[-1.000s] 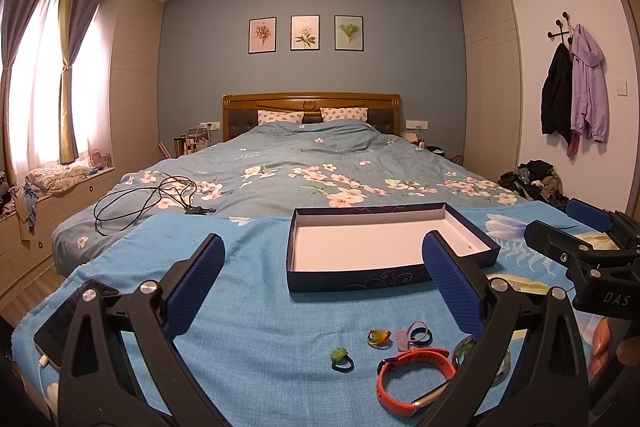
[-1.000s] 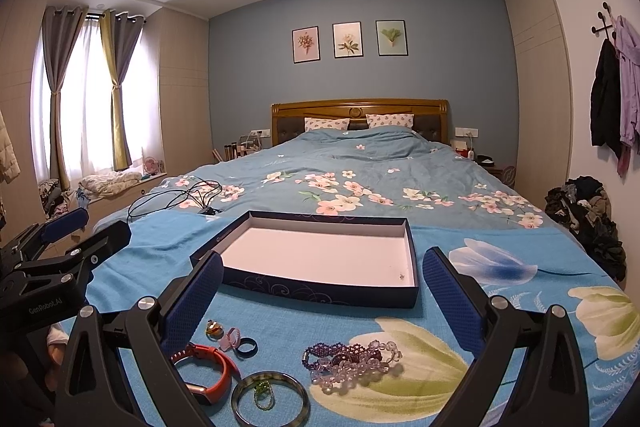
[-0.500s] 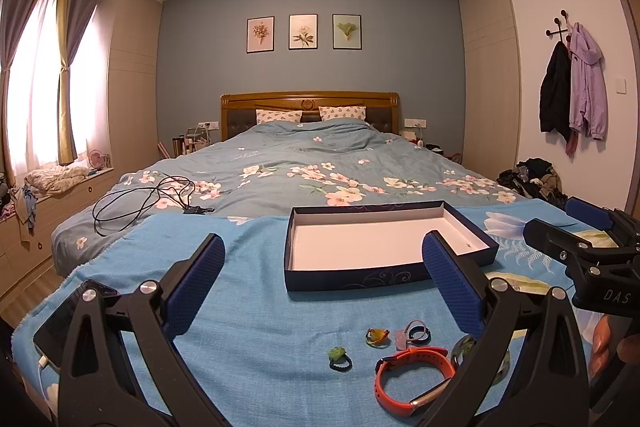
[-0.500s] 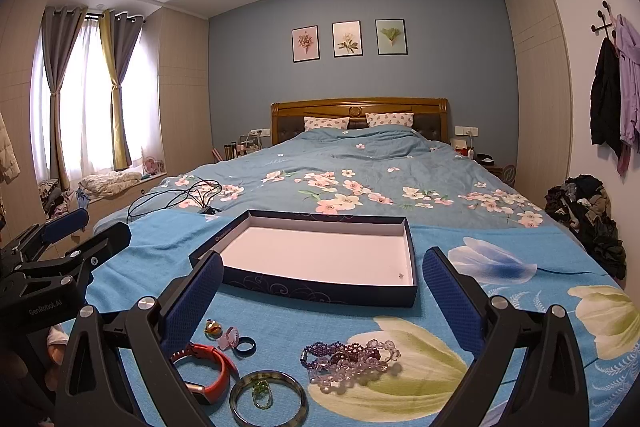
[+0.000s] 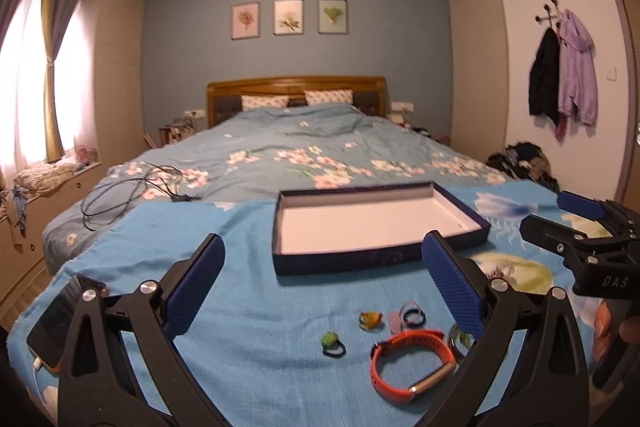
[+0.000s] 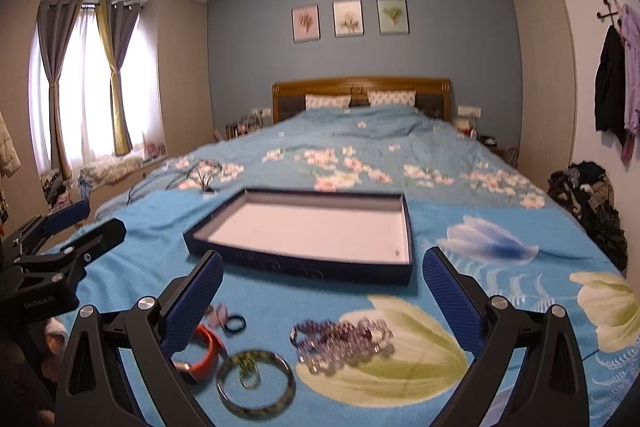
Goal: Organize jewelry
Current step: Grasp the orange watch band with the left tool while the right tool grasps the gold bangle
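Observation:
A shallow dark-blue box (image 5: 380,259) with a white inside lies open on the blue bedspread; it also shows in the right wrist view (image 6: 304,267). In front of it lie an orange wristband (image 5: 412,359), a green-stone ring (image 5: 332,343), an amber ring (image 5: 370,319) and two small rings (image 5: 412,317). The right wrist view adds a purple bead bracelet (image 6: 344,341) and a bangle (image 6: 256,383) with a small green ring inside. My left gripper (image 5: 324,283) is open above the rings. My right gripper (image 6: 322,295) is open above the beads. Both are empty.
A phone (image 5: 60,323) lies at the bedspread's left edge. A tangle of black cable (image 5: 132,187) lies further back left. Clothes are piled on the floor at the right (image 6: 592,203). The bed's headboard (image 5: 296,91) stands at the far wall.
Both grippers have tipped down and moved slightly forward, so the jewelry and box sit higher in view. Both stay open. No jewelry has moved.

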`<state>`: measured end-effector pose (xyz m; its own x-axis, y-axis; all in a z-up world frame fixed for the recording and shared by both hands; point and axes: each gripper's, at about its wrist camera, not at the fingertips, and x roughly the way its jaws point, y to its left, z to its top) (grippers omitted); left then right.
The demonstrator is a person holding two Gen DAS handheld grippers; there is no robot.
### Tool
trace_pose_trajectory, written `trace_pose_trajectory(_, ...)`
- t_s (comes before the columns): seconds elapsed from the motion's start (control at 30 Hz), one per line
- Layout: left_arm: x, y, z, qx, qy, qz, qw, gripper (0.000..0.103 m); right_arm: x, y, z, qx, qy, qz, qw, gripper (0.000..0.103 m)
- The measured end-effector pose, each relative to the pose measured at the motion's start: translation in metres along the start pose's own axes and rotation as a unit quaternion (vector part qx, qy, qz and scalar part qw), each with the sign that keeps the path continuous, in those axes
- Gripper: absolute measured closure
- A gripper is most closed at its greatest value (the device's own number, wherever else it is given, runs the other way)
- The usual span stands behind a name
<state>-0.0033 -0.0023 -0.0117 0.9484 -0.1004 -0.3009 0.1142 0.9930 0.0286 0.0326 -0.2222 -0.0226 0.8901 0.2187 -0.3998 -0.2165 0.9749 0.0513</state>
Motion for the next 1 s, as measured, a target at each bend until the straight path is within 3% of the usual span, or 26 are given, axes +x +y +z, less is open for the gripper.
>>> trace_pose_trajectory(0.2, 0.02, -0.003, -0.015, 0.021, 0.067, -0.042, 0.9966, 0.006, 0.012, -0.011, -0.022, 0.008, 0.081, 0.024, 0.996, 0.012)
trace_pose_trajectory(0.3, 0.029, -0.007, -0.025, 0.035, 0.099, -0.06, 0.9926, 0.014, 0.017, -0.015, -0.033, 0.013, 0.113, 0.04, 0.993, 0.024)
trace_pose_trajectory(0.37, 0.034, -0.01, -0.032, 0.046, 0.12, -0.073, 0.989, 0.017, 0.02, -0.015, -0.039, 0.022, 0.136, 0.065, 0.988, 0.038)
trace_pose_trajectory(0.47, 0.037, -0.019, -0.043, 0.055, 0.141, -0.088, 0.9846, 0.022, 0.025, -0.009, -0.046, 0.021, 0.161, 0.098, 0.982, 0.046)
trace_pose_trajectory(0.67, 0.041, -0.025, -0.057, 0.052, 0.188, -0.12, 0.9734, 0.039, 0.036, 0.006, -0.053, 0.01, 0.203, 0.126, 0.971, 0.071)
trace_pose_trajectory(0.9, 0.055, -0.018, -0.062, 0.017, 0.234, -0.155, 0.9596, 0.073, 0.049, 0.008, -0.052, 0.007, 0.228, 0.112, 0.967, 0.086)
trace_pose_trajectory(1.0, 0.06, -0.016, -0.065, 0.013, 0.249, -0.159, 0.9553, 0.079, 0.051, 0.008, -0.051, 0.0, 0.234, 0.105, 0.967, 0.09)
